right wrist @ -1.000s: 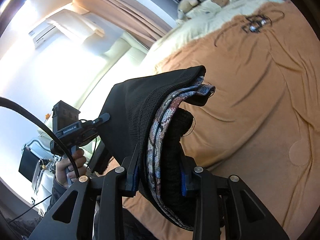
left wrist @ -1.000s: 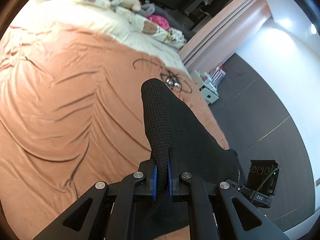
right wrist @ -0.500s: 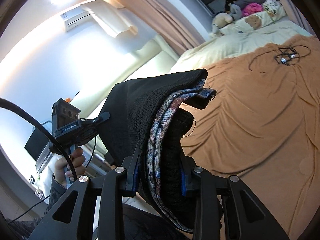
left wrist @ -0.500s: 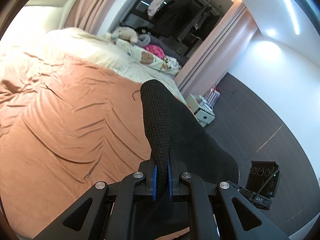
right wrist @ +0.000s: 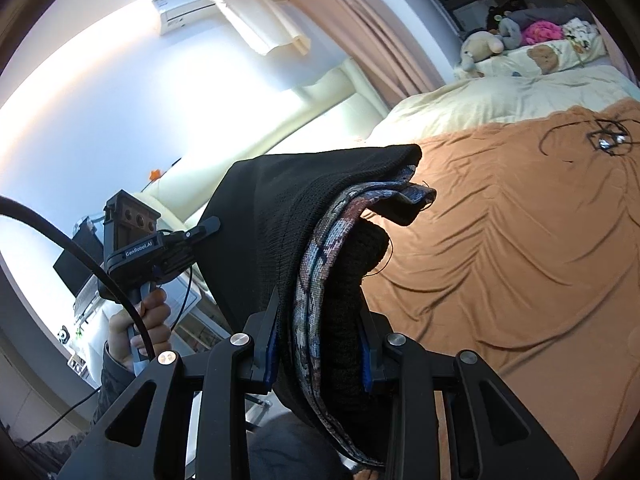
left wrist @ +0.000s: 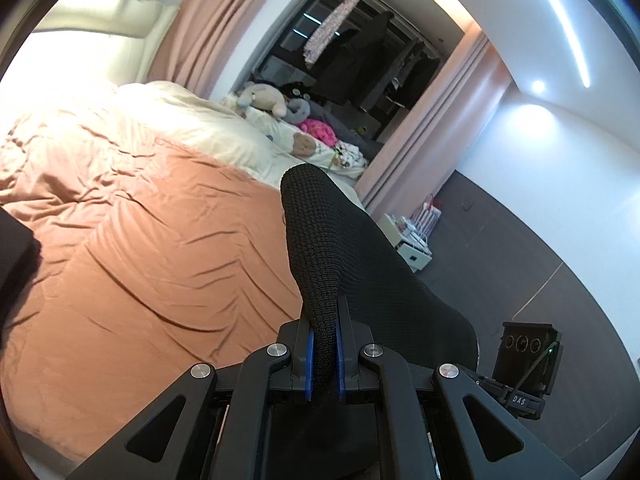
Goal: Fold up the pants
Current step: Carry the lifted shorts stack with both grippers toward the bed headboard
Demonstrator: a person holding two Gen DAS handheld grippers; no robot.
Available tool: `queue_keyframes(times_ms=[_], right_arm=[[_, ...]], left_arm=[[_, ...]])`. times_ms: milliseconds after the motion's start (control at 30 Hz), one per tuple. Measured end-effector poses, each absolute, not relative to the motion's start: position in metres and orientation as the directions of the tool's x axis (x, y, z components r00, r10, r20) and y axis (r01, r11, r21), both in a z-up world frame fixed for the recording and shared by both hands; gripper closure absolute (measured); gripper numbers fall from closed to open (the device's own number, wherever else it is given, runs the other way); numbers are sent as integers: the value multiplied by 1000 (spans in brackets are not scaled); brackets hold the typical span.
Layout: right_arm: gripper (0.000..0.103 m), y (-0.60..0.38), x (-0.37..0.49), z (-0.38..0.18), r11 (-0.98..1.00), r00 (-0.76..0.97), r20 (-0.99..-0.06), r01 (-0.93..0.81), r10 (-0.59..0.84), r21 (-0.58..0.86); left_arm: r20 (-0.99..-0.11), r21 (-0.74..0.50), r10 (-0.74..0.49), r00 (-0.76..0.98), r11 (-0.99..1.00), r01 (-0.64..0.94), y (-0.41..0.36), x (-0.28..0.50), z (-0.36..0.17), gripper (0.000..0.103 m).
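The pants (left wrist: pixel 344 264) hang in the air above the bed (left wrist: pixel 140 260), held at two places by the two grippers. In the left wrist view, the black knit cloth rises as a rounded fold from between the jaws and drapes away to the right, toward the right gripper's body low at the right edge. The left gripper (left wrist: pixel 323 360) pinches a thin fold of the pants, its blue pads (left wrist: pixel 308 360) pressed close on either side of the cloth.

In the right wrist view the pants (right wrist: pixel 304 216) show a black outer face and a patterned blue and pink inner face, bunched thick. The right gripper (right wrist: pixel 320 344) clamps this thick bundle, its jaws held apart by the layers. The cloth stretches left from it to the left gripper (right wrist: pixel 208 226), held in the person's hand (right wrist: pixel 148 320).

Below lies an orange sheet (right wrist: pixel 520 240), rumpled, with a cream duvet (right wrist: pixel 500 100) beyond it. A tangle of dark cable (right wrist: pixel 604 138) rests on the sheet, well apart from the pants. Plush toys (left wrist: pixel 268 98) sit at the far edge of the bed, before pink curtains (left wrist: pixel 208 20).
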State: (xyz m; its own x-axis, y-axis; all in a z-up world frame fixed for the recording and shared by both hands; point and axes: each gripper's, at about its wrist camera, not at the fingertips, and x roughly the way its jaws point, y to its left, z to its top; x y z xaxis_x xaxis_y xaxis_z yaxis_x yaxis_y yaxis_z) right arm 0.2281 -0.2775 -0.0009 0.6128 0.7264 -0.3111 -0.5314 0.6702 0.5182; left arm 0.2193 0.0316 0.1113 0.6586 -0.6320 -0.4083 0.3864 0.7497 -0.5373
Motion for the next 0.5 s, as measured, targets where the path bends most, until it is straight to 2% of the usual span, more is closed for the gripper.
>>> queue_keyframes(times_ms=[500], right_arm=[[76,-189,286,-2,654,550,-357,-593,755,470]], left_arm=[[-356,-559,-568,742,766,318,140,213,107,95]])
